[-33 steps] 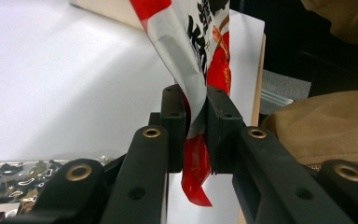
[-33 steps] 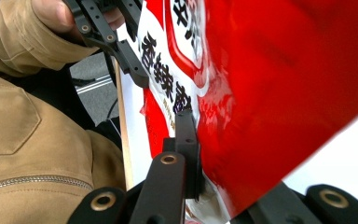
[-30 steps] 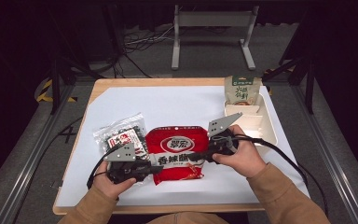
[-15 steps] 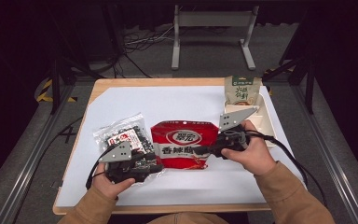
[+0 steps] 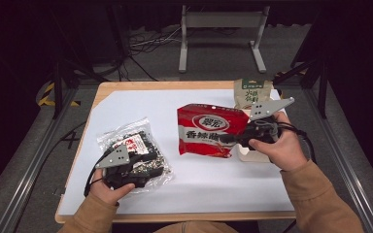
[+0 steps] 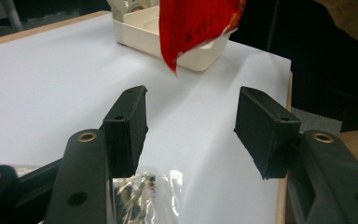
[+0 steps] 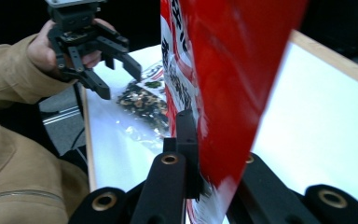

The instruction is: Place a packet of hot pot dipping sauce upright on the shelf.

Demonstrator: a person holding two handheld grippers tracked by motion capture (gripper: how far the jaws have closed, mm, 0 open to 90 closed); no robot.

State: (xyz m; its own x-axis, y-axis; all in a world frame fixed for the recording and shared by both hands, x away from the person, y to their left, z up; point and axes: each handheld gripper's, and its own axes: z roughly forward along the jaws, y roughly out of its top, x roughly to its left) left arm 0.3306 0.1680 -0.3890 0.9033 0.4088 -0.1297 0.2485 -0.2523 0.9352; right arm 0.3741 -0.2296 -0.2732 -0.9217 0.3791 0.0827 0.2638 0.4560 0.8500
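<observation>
My right gripper (image 5: 227, 140) is shut on the right edge of a red snack packet (image 5: 206, 130), which it holds tilted up off the white table cover. In the right gripper view the red packet (image 7: 223, 70) is pinched between my right gripper's (image 7: 214, 154) jaws. My left gripper (image 5: 148, 170) stands at the near left over a clear bag of dark snacks (image 5: 131, 145). Its jaws have just been opening. In the left gripper view my left gripper (image 6: 191, 112) is open with nothing between the jaws, and the clear bag (image 6: 144, 191) lies below them.
A white tray (image 5: 245, 155) sits at the right under my right hand, with a beige and green packet (image 5: 252, 92) standing behind it. The table's wooden edge (image 5: 175, 216) runs along the near side. The tray (image 6: 140, 28) lies beyond the open jaws.
The left gripper has let go of the red packet and opened, staying by the clear bag. The right gripper has carried the packet to the right and upward.
</observation>
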